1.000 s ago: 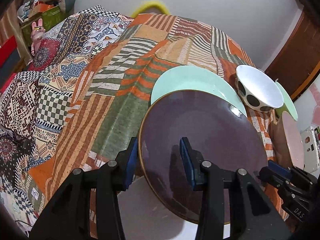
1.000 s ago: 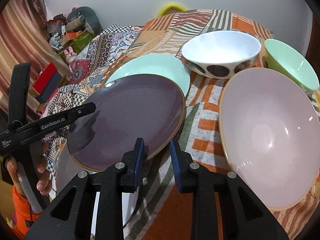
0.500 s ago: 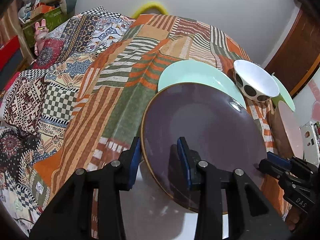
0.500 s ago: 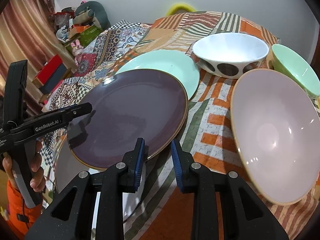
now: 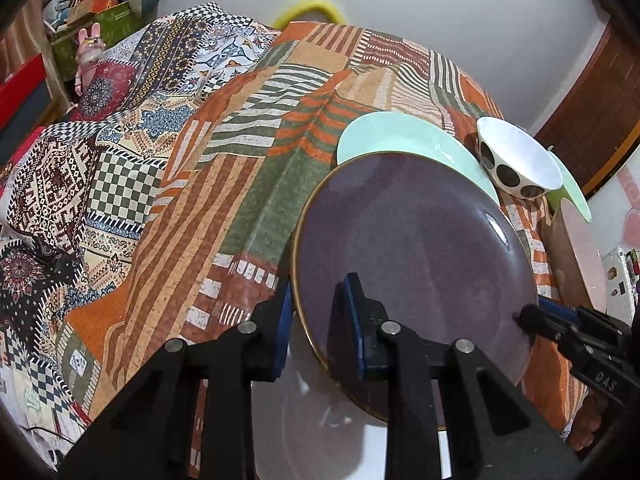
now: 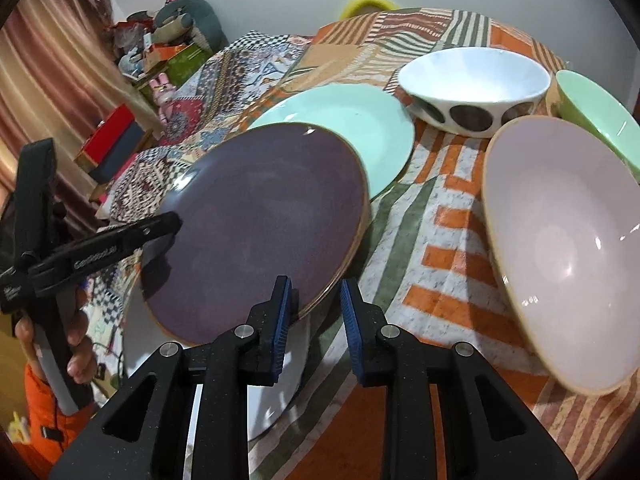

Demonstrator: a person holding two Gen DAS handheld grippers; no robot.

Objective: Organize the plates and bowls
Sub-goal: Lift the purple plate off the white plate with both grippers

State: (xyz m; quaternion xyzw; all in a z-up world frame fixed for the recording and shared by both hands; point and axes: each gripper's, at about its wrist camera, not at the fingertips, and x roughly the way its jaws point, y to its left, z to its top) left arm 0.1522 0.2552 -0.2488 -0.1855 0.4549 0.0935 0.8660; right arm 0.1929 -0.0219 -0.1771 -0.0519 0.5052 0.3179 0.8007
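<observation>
A patchwork bed cover (image 5: pixel 256 168) is lying under the dishes. The left gripper (image 5: pixel 320 320) is pinching the purple plate (image 5: pixel 416 264) rim with its jaws, holding it above a white plate (image 6: pixel 280 380). The right gripper (image 6: pixel 314 316) is waiting beside it, jaws a little apart, holding nothing. A mint plate (image 6: pixel 352 128), spotted bowl (image 6: pixel 472 88), pink bowl (image 6: pixel 560 240) and green bowl (image 6: pixel 596 112) are sitting nearby.

Even indoor light; strong fisheye bending and dark corners; small glare spots on the purple plate (image 5: pixel 416 256).

My left wrist view looks down from close over the purple plate (image 5: pixel 416 248) toward the far wall. My right wrist view faces likewise, lower; both share that plate and the spotted bowl (image 6: pixel 472 88).
</observation>
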